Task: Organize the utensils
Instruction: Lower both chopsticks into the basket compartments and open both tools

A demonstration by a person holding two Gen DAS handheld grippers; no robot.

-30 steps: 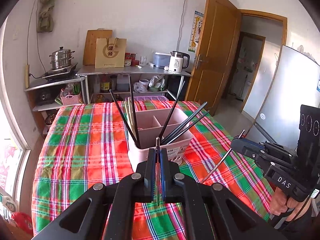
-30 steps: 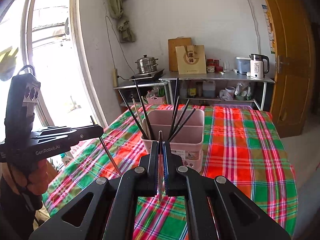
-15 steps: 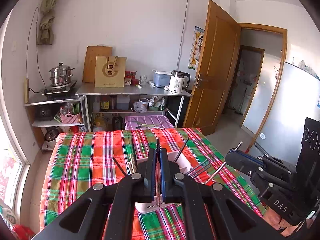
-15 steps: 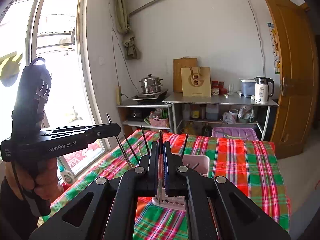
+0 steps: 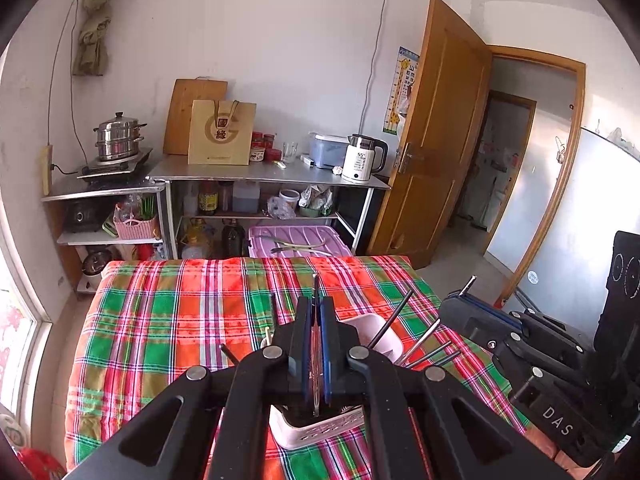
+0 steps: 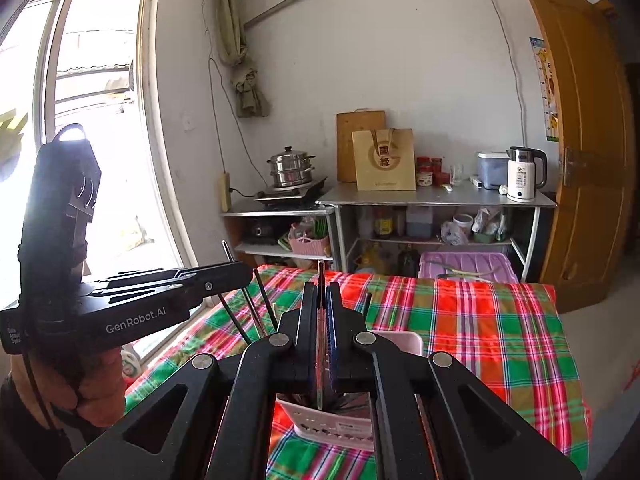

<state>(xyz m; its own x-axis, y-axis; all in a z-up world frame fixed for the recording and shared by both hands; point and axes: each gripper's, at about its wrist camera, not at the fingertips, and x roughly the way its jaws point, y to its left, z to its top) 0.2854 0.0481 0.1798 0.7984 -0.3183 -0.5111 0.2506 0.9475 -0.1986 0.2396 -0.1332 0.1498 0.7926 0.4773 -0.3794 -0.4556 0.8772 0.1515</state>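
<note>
Plaid tablecloth (image 5: 160,320) carries a pink utensil holder (image 5: 380,332), half hidden by both hand-held grippers (image 5: 316,304) (image 6: 322,292), each clamped on a chopstick (image 5: 315,344).

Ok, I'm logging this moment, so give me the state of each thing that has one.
Left tool: shut on a thin metal chopstick.
Right tool: shut on a thin metal utensil.
Pink utensil holder: upright on the plaid tablecloth, dark chopsticks leaning in it.
Wooden door: open.
</note>
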